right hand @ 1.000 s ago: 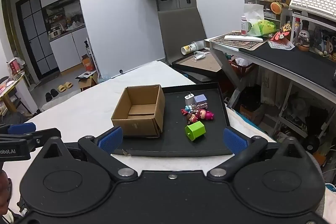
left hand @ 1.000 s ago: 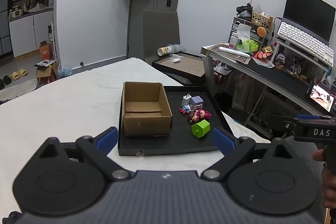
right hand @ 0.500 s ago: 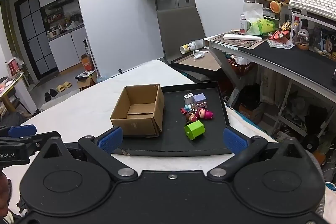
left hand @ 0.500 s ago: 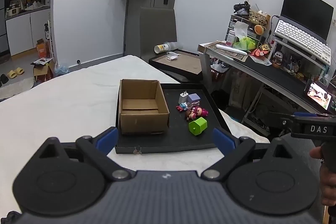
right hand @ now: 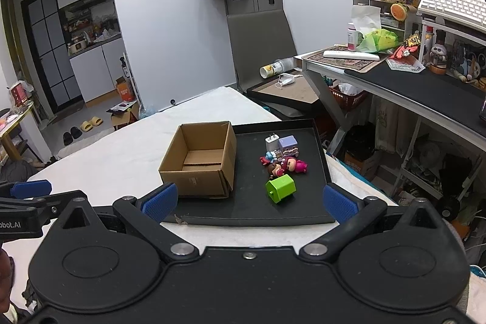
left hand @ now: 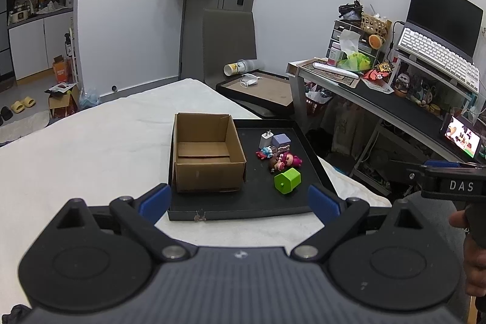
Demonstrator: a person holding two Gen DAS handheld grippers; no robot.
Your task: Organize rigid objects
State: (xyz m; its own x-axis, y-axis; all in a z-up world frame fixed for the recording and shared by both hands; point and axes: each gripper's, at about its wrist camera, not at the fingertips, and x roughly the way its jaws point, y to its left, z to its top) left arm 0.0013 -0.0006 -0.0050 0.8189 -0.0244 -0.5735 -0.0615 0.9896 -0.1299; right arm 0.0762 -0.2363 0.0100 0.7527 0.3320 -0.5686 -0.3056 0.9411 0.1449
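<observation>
Toys sit clustered on the black tray's [left hand: 243,211] right half, green cube [left hand: 287,181] nearest you, empty cardboard box [left hand: 206,154] on the left. Your left tool [left hand: 238,199] and right tool [right hand: 248,201] both hover spread wide, grasping nothing, near the tray's front edge.

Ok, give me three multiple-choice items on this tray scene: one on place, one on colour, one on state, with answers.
1. Where on the tray is the box?
A. Left side
B. Right side
C. Off it

2. What colour is the cube nearest the grippers?
A. Red
B. Green
C. Yellow

3. How is the right gripper?
A. Shut on a toy
B. Open, holding nothing
C. Inside the box

Answers: 1 A, the box stands left of the toys. 2 B, the near cube is bright green. 3 B, its blue pads stand wide apart short of the tray.
</observation>
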